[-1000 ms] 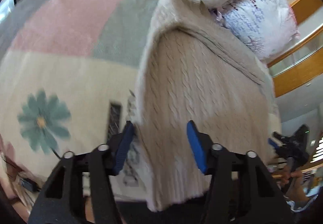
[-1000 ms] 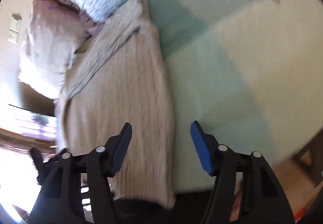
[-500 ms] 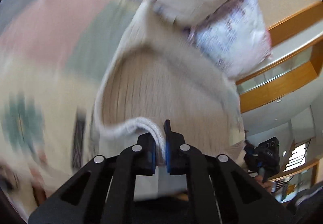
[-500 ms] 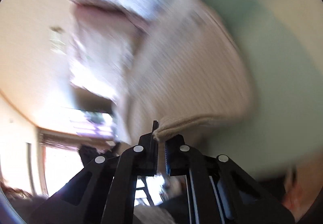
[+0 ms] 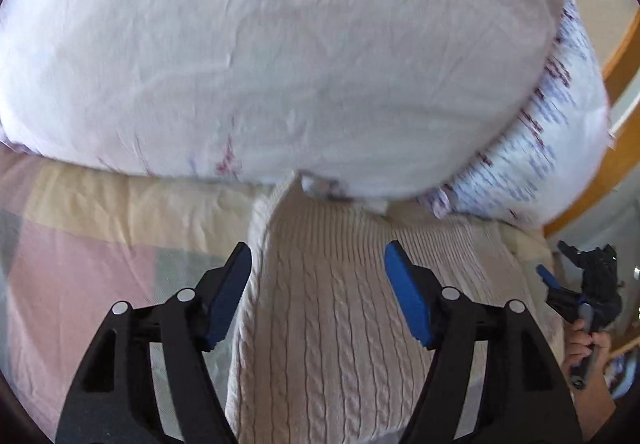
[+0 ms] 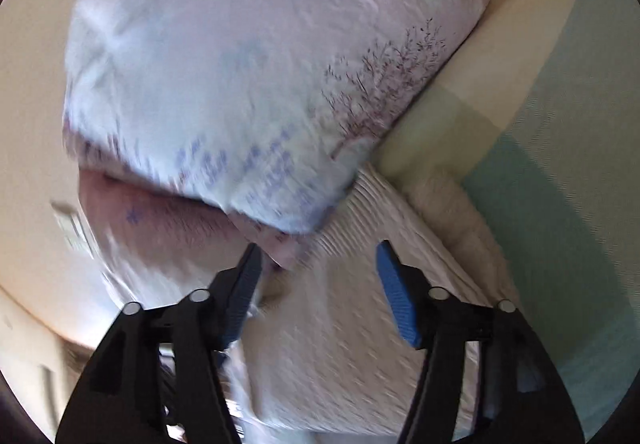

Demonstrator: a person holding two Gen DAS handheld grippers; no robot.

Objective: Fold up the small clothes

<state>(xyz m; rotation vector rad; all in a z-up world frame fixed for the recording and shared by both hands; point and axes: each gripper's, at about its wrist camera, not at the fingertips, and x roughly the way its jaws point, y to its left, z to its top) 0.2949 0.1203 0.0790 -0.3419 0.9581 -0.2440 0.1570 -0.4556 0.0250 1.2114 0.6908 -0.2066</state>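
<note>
Right now I have both tools spread wide over the cream cable-knit sweater (image 5: 340,324): my left gripper (image 5: 318,292) hovers with nothing between its fingers, my right gripper (image 6: 318,288) likewise. Beyond them the sweater lies on the pastel patchwork quilt (image 5: 80,272), its far edge tucked against the big pale pillow (image 5: 260,56).

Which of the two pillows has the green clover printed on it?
The upper pillow, stacked on the other; the lower pillow beneath shows blue and dark red marks instead.
</note>
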